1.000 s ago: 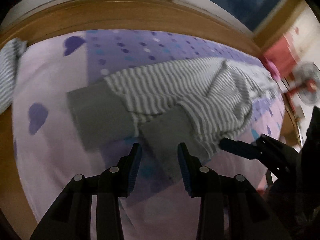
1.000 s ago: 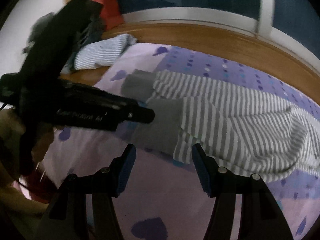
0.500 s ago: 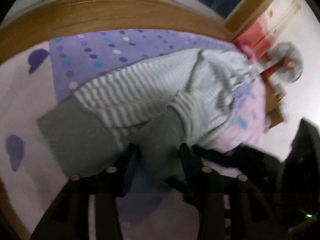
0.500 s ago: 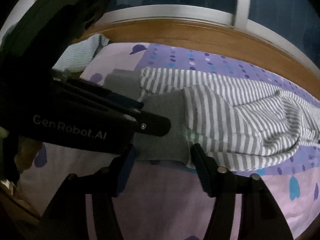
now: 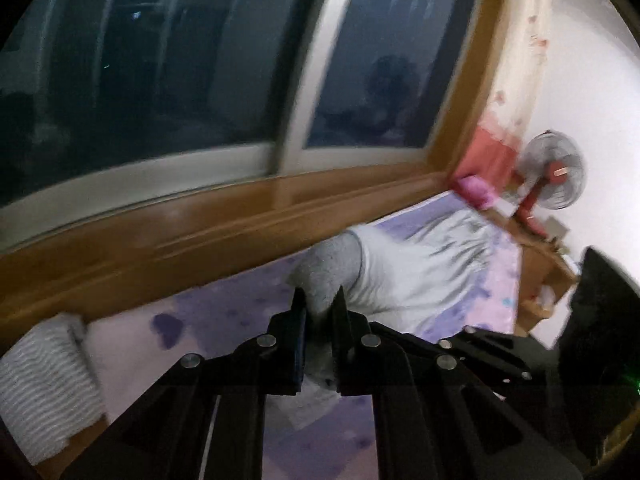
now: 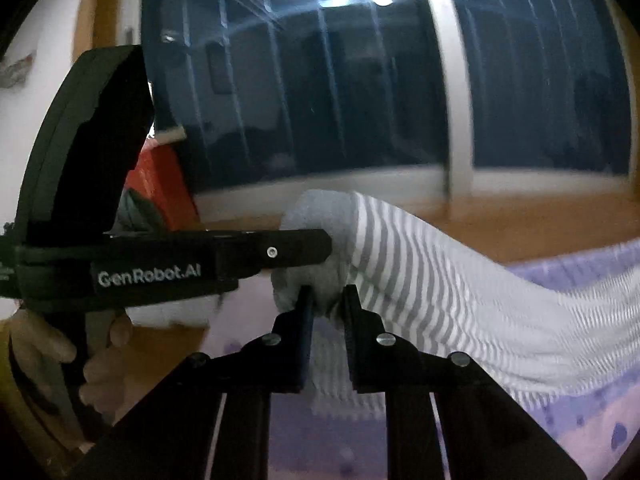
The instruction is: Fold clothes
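You are working over a bed covered by a lilac sheet (image 5: 208, 344) printed with purple hearts and dots, and behind it a wooden sill (image 5: 168, 232) is running under a dark window (image 5: 168, 64). A striped grey-and-white garment (image 6: 460, 292) with plain grey cuffs is sagging in a long band from your grippers down to the sheet on the right of the right wrist view; its far end is lying bunched on the bed near the foot. In the left wrist view its stripes are blurring to pale grey. A second striped garment (image 5: 44, 384), folded, is sitting at the bed's left edge, well apart from the one you are lifting. A standing fan (image 5: 554, 176) is showing by the white wall. Your left gripper (image 5: 319, 300) is closing its jaws on one grey cuff (image 5: 332, 264), the pads pressing the cloth between them. Your right gripper (image 6: 327, 296) is closing likewise on the other grey cuff (image 6: 320, 240), fabric pinched between its fingers. Your left hand (image 6: 92, 364) is gripping the left tool's handle.
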{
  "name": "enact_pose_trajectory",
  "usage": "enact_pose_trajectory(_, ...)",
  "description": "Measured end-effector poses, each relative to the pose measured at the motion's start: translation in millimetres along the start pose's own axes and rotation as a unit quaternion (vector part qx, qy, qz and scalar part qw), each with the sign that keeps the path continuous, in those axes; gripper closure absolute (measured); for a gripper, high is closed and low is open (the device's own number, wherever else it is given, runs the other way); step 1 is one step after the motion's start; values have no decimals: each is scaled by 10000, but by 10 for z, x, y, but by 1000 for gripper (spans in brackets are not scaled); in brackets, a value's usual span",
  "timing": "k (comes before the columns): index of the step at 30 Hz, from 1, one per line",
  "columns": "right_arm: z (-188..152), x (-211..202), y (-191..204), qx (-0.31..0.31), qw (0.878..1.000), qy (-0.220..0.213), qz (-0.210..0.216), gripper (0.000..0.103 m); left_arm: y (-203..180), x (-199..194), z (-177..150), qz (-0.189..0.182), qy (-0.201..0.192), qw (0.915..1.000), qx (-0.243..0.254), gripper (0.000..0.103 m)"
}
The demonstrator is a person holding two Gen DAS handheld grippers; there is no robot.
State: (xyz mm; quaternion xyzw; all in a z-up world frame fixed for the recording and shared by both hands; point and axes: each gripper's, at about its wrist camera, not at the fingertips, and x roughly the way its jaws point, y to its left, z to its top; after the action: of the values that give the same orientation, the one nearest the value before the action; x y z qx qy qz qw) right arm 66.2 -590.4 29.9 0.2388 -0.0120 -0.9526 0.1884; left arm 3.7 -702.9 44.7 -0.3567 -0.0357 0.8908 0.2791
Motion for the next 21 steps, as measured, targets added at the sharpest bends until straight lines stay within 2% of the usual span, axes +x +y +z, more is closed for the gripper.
enact_pose_trajectory(1, -6, 80, 64, -108, 9999, 54, 12, 90, 101, 90, -68, 110, 184, 9997, -108, 93)
enact_pose_trajectory(3, -176, 352, 138, -154, 9985, 514, 129, 91, 341, 336, -297, 205, 649, 9968, -421, 93)
enact_pose_trajectory(4, -269, 462, 145, -101, 9970, 738, 213, 91, 458, 464, -451, 215, 928, 9937, -587, 93)
enact_pose_trajectory(7, -554, 735, 149, 6, 9911, 1305, 281, 91, 668, 653, -771, 114, 1342, 9867, -911, 92)
enact_pose_trajectory(11, -738, 922, 142, 74, 9846, 1717, 323, 91, 760, 601, -857, 118, 1364, 9861, -944, 83)
enact_pose_trajectory(13, -757, 970, 157, 106, 9826, 1825, 339, 91, 779, 570, -833, 302, 1349, 9864, -888, 68)
enact_pose_trajectory(16, -761, 973, 199, 97, 9807, 1930, 288, 91, 791, 478, -798, 430, 1254, 9878, -817, 66)
enact_pose_trajectory(19, -728, 763, 243, -188, 9849, 1717, 137, 89, 824, 351, -756, 549, 1093, 9895, -771, 66)
enact_pose_trajectory(20, -710, 708, 257, -315, 9860, 1639, 48, 80, 845, 309, -747, 618, 1038, 9899, -743, 66)
enact_pose_trajectory(21, -696, 676, 267, -422, 9867, 1572, -14, 64, 862, 278, -742, 656, 1008, 9901, -729, 66)
